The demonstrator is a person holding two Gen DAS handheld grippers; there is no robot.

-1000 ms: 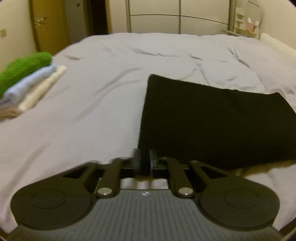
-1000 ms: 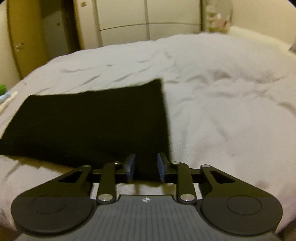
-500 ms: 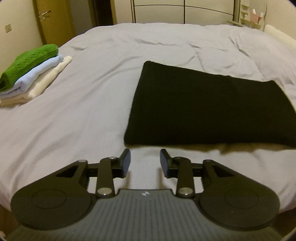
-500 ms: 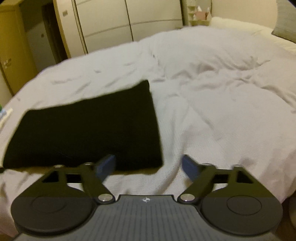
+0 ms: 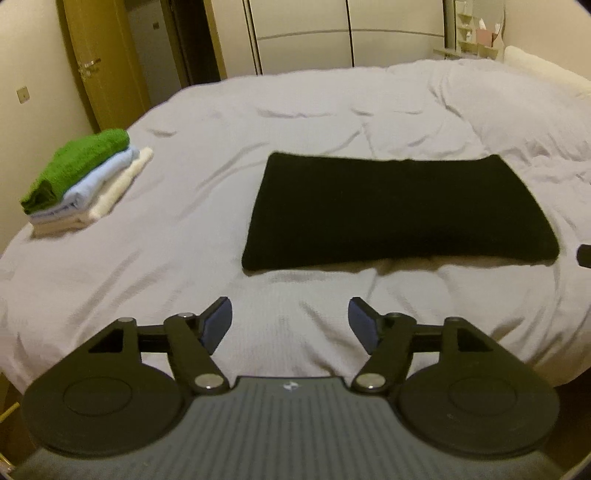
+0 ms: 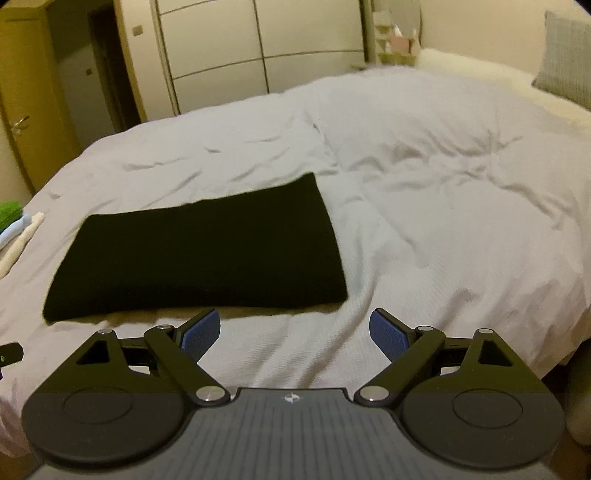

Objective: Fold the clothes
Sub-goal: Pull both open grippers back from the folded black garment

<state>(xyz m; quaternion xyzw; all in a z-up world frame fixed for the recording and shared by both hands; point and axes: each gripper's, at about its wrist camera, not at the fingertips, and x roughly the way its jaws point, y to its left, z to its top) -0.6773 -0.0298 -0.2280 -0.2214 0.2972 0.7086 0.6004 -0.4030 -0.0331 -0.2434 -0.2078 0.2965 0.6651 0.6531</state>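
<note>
Inspected from both wrist views. Black garment [image 5: 399, 210] found folded into a flat rectangle, lying on the white bedcover [image 5: 177, 229] toward the near edge of the bed, long side across both views. Near edge of garment [image 6: 192, 254] noted slightly raised, with a pale strip showing beneath it; nature of that strip could not be determined.

Left gripper [image 5: 290, 319] found with jaws spread apart, having just been opening, nothing between them but bare bedcover. Positioned above the near edge of the bed, short of the garment's near left corner, not touching it.

Right gripper [image 6: 294, 330] likewise found with jaws wide apart, having just been opening, empty between the blue pads [image 6: 388, 334]. Positioned just short of the garment's near right corner, clear of the cloth.

Stack of folded clothes [image 5: 83, 181] recorded at the left side of the bed, well apart from the black garment: green on top, pale blue beneath, cream at the bottom. Edge of same stack [image 6: 14, 229] seen at the left margin of the right view.

Bedcover creased throughout. Wardrobe doors [image 5: 351, 35] noted beyond the bed.
</note>
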